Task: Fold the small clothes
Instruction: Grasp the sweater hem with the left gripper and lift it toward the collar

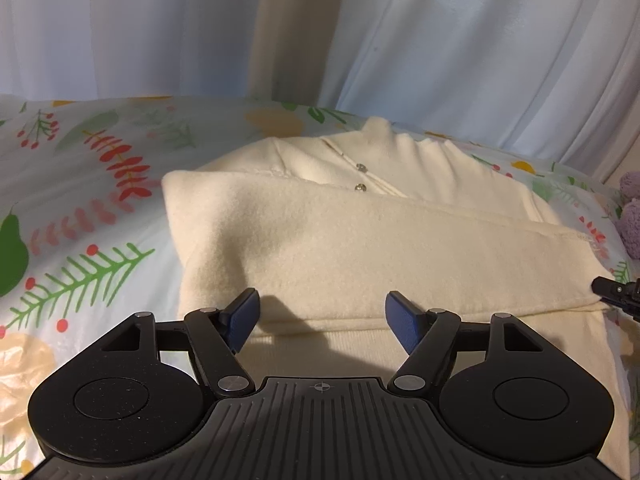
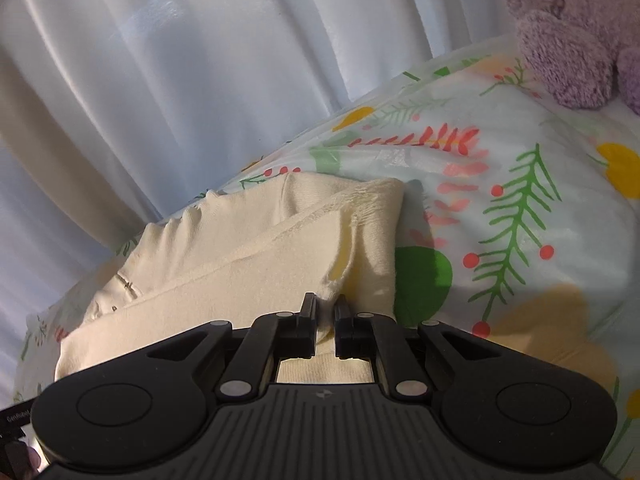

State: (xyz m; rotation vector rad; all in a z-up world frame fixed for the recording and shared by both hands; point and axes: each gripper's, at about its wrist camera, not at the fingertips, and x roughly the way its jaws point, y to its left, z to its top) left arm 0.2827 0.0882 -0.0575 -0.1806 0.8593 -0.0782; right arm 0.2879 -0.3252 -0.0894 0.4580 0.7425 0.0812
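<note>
A cream knit cardigan (image 1: 320, 236) with small metal buttons (image 1: 361, 187) lies partly folded on a floral bedsheet (image 1: 80, 200). My left gripper (image 1: 322, 312) is open, its blue-padded fingers (image 1: 244, 314) just above the cardigan's near folded edge, holding nothing. My right gripper (image 2: 325, 306) is shut on a pinch of the cardigan's (image 2: 248, 264) near right corner. The tip of the right gripper also shows at the right edge of the left wrist view (image 1: 616, 294).
White and beige curtains (image 1: 440, 40) hang behind the bed. A purple plush toy (image 2: 572, 40) sits on the sheet at the far right; it also shows in the left wrist view (image 1: 632, 216). The floral sheet (image 2: 520, 200) spreads to both sides.
</note>
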